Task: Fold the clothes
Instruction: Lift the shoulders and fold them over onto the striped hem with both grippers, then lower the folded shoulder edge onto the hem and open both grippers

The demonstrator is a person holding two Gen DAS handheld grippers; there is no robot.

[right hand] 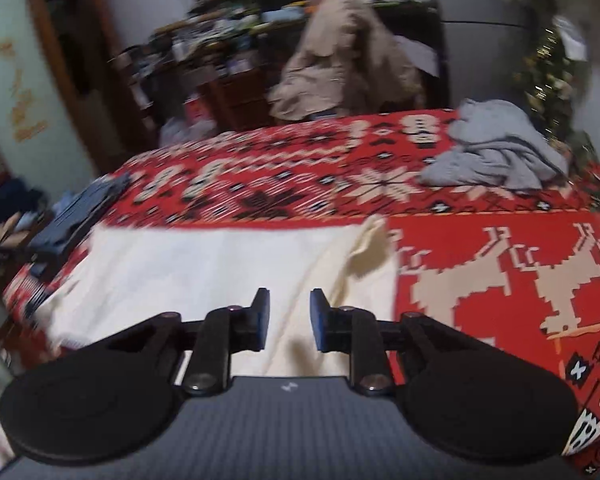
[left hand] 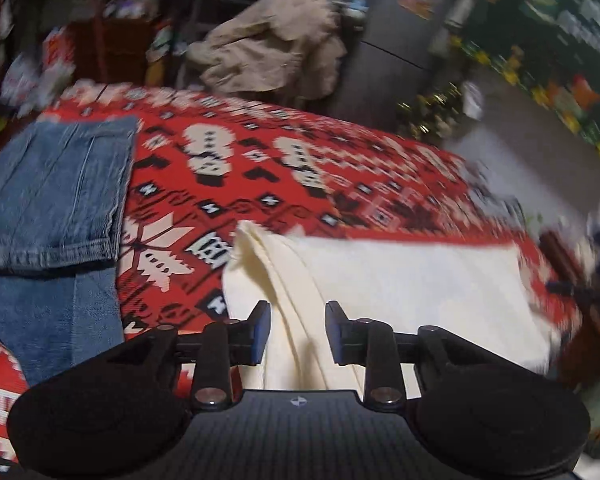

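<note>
Cream garment point(left hand: 400, 280) looked light, limp, slippery – best pinched at its layered corners; left gripper point(left hand: 297, 332) and right gripper point(right hand: 289, 320) both stood parted, empty.

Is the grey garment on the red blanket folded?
No, the grey garment lies crumpled in a heap on the red blanket.

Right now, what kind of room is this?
Probably a lived-in bedroom or living room at home. Clothes lie on a red patterned blanket: a cream garment, folded jeans and a crumpled grey top. Cluttered shelves stand behind.
</note>
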